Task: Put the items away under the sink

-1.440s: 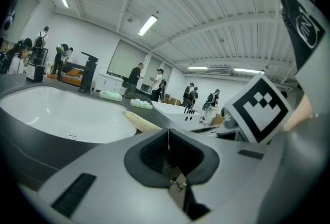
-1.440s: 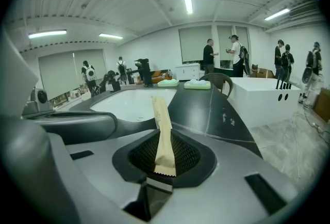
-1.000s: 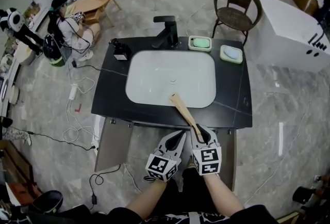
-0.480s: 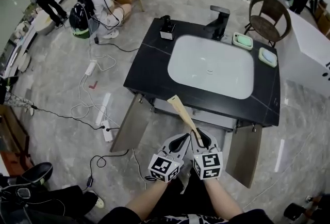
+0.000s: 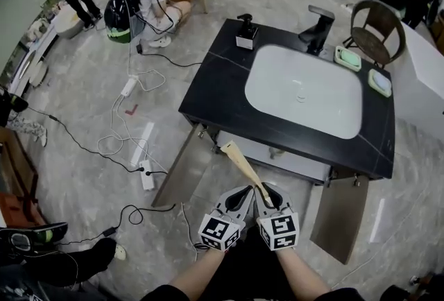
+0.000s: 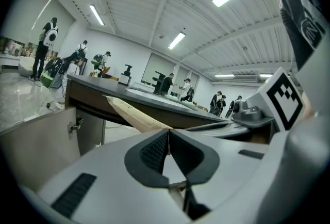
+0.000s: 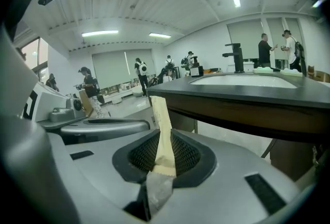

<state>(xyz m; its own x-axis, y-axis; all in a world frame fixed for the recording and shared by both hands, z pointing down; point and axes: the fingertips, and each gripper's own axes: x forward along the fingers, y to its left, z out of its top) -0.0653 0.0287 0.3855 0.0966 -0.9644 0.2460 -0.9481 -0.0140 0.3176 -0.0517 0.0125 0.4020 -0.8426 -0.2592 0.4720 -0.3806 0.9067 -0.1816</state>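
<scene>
Two grippers side by side: right gripper (image 5: pixel 267 191) — jaws clamped on wooden spatula (image 5: pixel 240 160); left gripper (image 5: pixel 242 194) — jaws pressed together, empty.

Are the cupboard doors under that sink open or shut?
Open: the left door and the right door both stand swung outward from under the black countertop.

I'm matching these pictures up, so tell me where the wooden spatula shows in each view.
Head view: wooden spatula lower centre, slanting up-left from the right gripper.
Left gripper view: left of centre, just above the shut left gripper.
Right gripper view: dead centre, upright, clamped between the jaws.
Shared landmark: the black counter, in all three.
</scene>
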